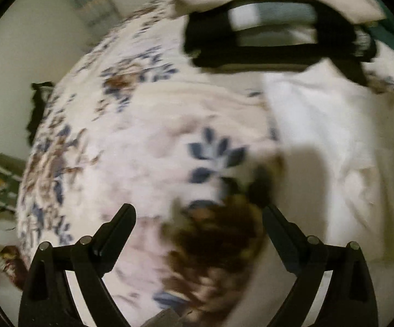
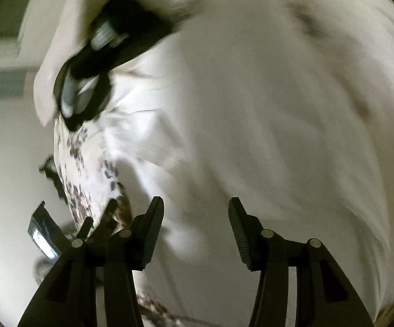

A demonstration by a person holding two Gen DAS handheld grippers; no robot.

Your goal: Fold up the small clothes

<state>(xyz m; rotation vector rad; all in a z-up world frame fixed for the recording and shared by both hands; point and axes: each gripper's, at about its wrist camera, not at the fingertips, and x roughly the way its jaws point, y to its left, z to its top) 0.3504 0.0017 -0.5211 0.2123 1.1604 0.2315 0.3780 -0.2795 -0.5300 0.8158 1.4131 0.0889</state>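
Now both grippers hang empty above the bed.
My left gripper (image 1: 199, 215) fingers gape wide over the floral bedspread (image 1: 131, 125); my right gripper (image 2: 196, 212) fingers stand half-open above the white cotton garment (image 2: 265, 109).

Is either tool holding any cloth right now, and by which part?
Nothing is held. The left tool stands wide open over the floral blanket; the right tool is open above the plain white garment, with no fabric between its fingers.

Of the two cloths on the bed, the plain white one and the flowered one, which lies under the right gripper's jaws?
The plain white cloth fills the right wrist view; the flowered bed cover, white with blue and brown flowers, shows only at its left edge.
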